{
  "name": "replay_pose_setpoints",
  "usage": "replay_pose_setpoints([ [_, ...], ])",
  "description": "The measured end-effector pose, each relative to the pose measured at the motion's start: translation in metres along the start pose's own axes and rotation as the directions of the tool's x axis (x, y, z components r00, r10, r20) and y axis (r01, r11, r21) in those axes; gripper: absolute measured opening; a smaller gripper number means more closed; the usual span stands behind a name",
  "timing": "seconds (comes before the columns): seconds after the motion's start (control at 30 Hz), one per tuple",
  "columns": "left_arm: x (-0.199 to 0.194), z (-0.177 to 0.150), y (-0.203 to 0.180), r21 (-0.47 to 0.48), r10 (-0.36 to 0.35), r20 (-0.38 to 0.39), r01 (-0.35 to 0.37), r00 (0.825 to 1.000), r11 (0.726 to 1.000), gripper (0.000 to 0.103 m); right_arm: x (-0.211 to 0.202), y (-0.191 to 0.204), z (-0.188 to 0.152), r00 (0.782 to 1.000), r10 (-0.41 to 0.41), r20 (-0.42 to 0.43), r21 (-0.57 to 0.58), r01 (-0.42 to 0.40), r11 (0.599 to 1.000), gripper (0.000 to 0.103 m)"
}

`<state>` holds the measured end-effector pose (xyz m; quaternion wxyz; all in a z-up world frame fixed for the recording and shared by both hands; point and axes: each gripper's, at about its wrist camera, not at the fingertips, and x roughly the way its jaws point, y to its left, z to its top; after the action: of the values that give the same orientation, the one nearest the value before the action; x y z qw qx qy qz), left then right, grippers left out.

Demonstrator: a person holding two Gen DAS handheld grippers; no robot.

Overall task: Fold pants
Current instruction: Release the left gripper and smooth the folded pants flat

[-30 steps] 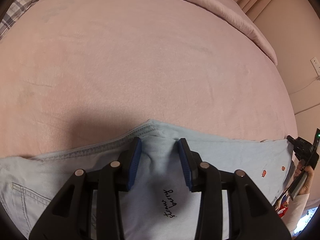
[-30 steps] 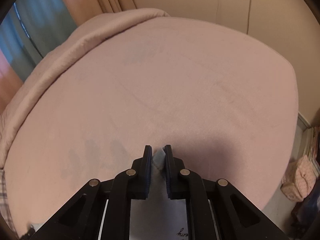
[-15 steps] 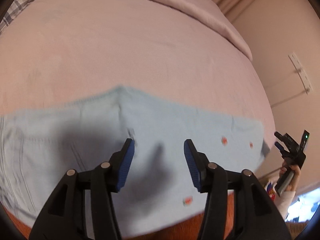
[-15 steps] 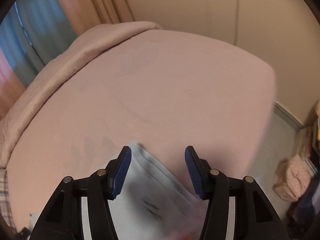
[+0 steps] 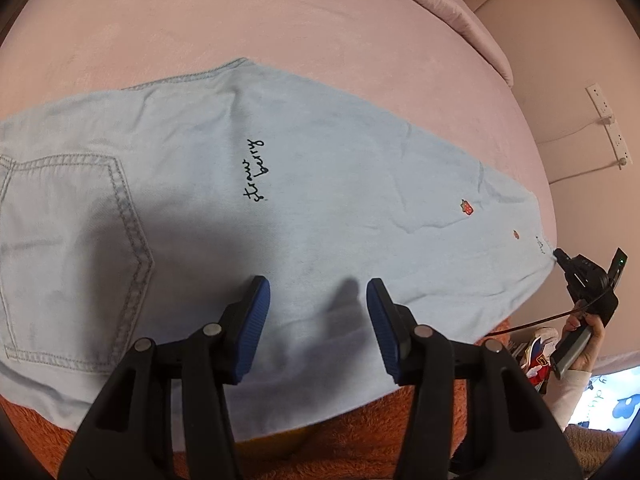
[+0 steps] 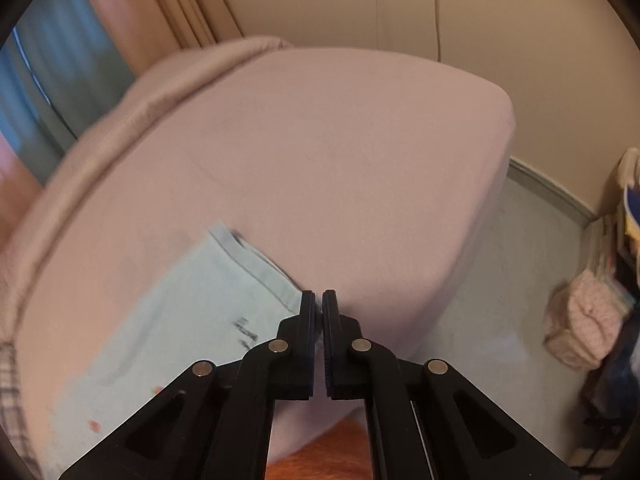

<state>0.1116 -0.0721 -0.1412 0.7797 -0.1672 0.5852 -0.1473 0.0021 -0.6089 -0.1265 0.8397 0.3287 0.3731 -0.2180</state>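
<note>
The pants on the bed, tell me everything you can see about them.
The pants are pale blue denim, lying flat and folded lengthwise across the pink bed cover. A stitched back pocket shows at one end, black "strawberry" script mid-leg, small red strawberry marks near the hem. The left gripper is open above them; the right gripper is shut at the hem corner.

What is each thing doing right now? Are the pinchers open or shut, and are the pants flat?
Left gripper: open, hovering over the pants, holding nothing.
Right gripper: shut, at the hem corner of the pants; whether it pinches cloth cannot be told.
Pants: lying flat on the bed, back pocket facing up, a few small wrinkles near the hem.
Bed: covered by a smooth pink blanket.
</note>
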Motion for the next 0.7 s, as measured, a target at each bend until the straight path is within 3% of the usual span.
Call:
replay_pose_setpoints([
  [0.2, -0.004, -0.002, 0.001, 0.018, -0.009, -0.026, 0.01, 1.0, 1.0, 0.05, 0.034, -0.014, -0.019, 0.992, -0.095, -0.083, -0.014, 0.094, 0.995, 0.001],
  [0.27, -0.004, -0.001, 0.001, 0.025, -0.004, -0.028, 0.005, 1.0, 1.0, 0.05, 0.045, -0.022, -0.025, 0.976, -0.185, -0.113, -0.008, 0.186, 0.983, 0.0],
  [0.47, -0.005, 0.002, -0.007, 0.048, 0.026, -0.036, -0.024, 0.999, 0.999, 0.05, 0.038, -0.026, -0.026, 0.983, -0.167, -0.081, -0.012, 0.167, 0.986, 0.0],
  [0.6, -0.016, 0.003, -0.013, 0.042, -0.041, -0.025, 0.042, 0.999, 0.998, 0.051, 0.031, -0.022, -0.025, 0.988, -0.137, -0.071, 0.036, 0.14, 0.99, 0.0],
  [0.7, -0.024, 0.001, -0.022, 0.065, -0.091, 0.011, 0.09, 0.996, 0.994, 0.069, 0.015, -0.023, -0.028, 0.997, -0.07, -0.044, 0.077, 0.074, 0.994, 0.006],
])
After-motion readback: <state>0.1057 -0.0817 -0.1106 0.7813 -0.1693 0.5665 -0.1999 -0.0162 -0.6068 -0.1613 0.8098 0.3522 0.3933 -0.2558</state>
